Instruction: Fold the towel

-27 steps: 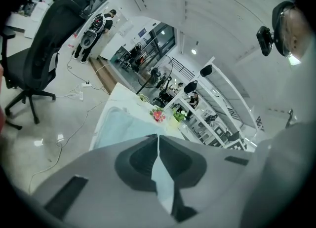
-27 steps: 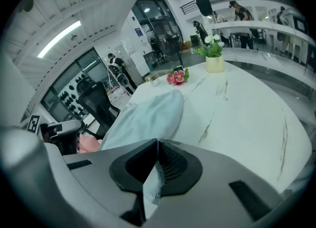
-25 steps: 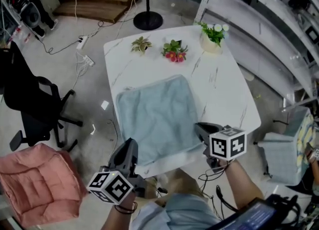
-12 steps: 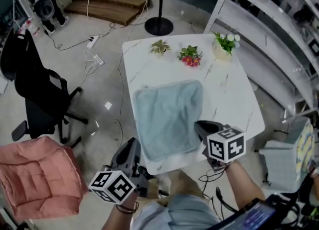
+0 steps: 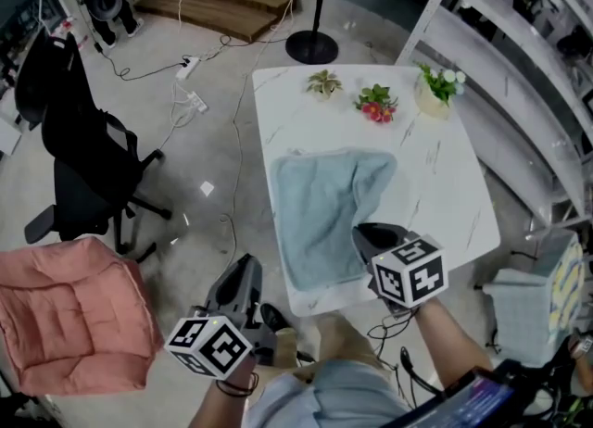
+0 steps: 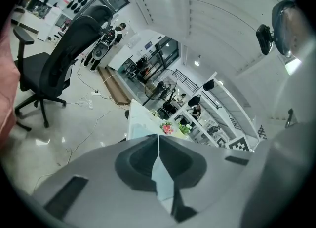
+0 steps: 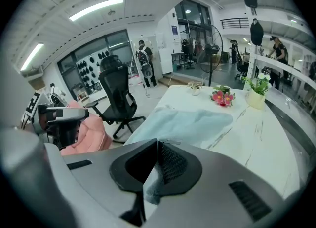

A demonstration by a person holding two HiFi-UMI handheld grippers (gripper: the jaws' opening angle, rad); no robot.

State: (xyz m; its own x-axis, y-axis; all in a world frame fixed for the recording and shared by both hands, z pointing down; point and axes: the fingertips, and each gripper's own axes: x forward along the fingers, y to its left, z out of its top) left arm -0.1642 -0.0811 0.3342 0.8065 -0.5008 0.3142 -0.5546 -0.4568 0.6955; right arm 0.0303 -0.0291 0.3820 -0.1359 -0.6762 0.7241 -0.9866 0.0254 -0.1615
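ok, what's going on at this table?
A person with a gripper in each hand is folding a light blue towel on the white table. The right gripper is shut on the near right corner of it, and that side looks drawn in and rumpled. The left gripper is shut and empty, off the table's near left corner. No fold is laid yet.

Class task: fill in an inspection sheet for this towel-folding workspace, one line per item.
Surface: white table, veined like marble.
Job's things: blue towel, spread out, right side rumpled, not folded.
Clutter: three small plants along the far edge.
Tools: right tool shut on the towel's near corner; left tool shut, empty, off the table.
Cables: power strip and cords on the floor.
Surroundings: black chair, pink cushion, fan stand.
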